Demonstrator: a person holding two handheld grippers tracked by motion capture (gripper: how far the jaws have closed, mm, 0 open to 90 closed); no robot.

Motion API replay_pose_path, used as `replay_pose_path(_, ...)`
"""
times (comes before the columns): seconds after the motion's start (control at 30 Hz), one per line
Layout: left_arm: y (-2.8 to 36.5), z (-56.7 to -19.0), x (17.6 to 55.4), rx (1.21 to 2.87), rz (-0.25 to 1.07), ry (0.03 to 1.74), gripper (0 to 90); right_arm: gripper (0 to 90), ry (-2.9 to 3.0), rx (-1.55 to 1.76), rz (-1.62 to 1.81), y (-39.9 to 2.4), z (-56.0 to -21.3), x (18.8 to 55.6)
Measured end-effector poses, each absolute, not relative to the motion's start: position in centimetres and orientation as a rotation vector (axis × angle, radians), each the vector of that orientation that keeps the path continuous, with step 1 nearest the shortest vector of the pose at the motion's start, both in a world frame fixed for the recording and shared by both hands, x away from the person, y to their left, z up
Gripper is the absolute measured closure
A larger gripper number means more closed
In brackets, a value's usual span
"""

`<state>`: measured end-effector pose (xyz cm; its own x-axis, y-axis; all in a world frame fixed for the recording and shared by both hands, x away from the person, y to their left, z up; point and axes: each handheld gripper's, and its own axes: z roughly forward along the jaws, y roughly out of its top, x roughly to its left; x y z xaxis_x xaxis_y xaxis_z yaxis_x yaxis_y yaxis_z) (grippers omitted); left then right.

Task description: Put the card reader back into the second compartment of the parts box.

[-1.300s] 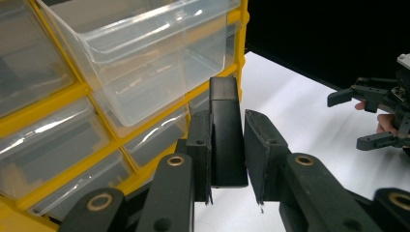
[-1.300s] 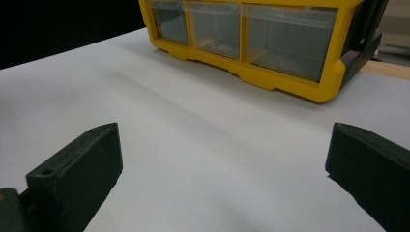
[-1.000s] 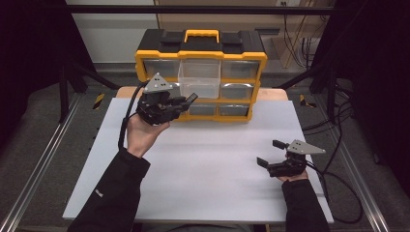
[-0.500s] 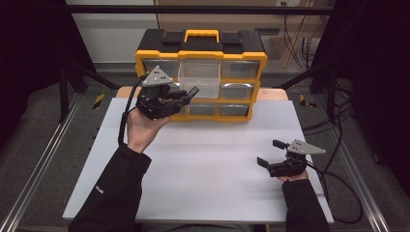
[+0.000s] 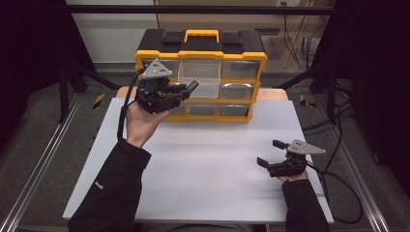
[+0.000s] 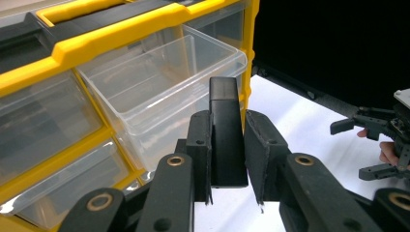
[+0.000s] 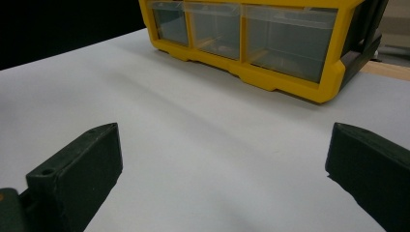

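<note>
On the left of the high view, the person's left hand holds the left gripper (image 5: 186, 89) raised in front of the yellow and black drawer organizer (image 5: 200, 53), which stands at the far edge of the white table (image 5: 193, 164). The left gripper's jaws stand narrow, closed on a black block (image 6: 226, 135) that sits upright between the pads and sticks out past the jaw tips. Just beyond the block is the clear middle drawer (image 5: 199, 79) of the organizer's top row, pulled out toward the person; in the left gripper view its inside looks bare. The other drawers are pushed in; their contents cannot be made out through the cloudy fronts. To the right, well apart from the organizer, the right gripper (image 5: 267, 153) rests low on the table in the person's right hand. Its jaws stand wide, with only bare tabletop between them, pointing toward the left side of the table.
</note>
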<state>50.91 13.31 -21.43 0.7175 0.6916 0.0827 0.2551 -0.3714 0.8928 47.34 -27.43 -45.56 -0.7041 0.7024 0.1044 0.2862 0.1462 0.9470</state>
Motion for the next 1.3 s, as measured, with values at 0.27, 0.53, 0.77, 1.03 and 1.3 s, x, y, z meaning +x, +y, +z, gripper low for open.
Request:
replay_pose_path(0.27,13.3,-20.5,51.3,1.942,0.575,0.730,72.1,0.3,2.068,0.947,1.576,-27.4,-45.6,47.4)
replay_pose_path(0.53,13.1,-20.0,51.9,1.948,0.585,0.737,72.1,0.3,2.068,0.948,1.575,-27.4,-45.6,47.4)
replay_pose_path(0.77,13.1,-19.8,52.7,1.953,0.592,0.747,72.1,0.3,2.068,0.948,1.577,-27.4,-45.6,47.3)
replay_pose_path(1.03,13.1,-19.5,53.6,1.958,0.598,0.761,72.1,0.3,2.069,0.948,1.575,-27.4,-45.6,47.3)
replay_pose_path(1.3,12.9,-19.2,54.4,1.956,0.597,0.764,72.1,0.3,2.069,0.947,1.575,-27.4,-45.6,47.4)
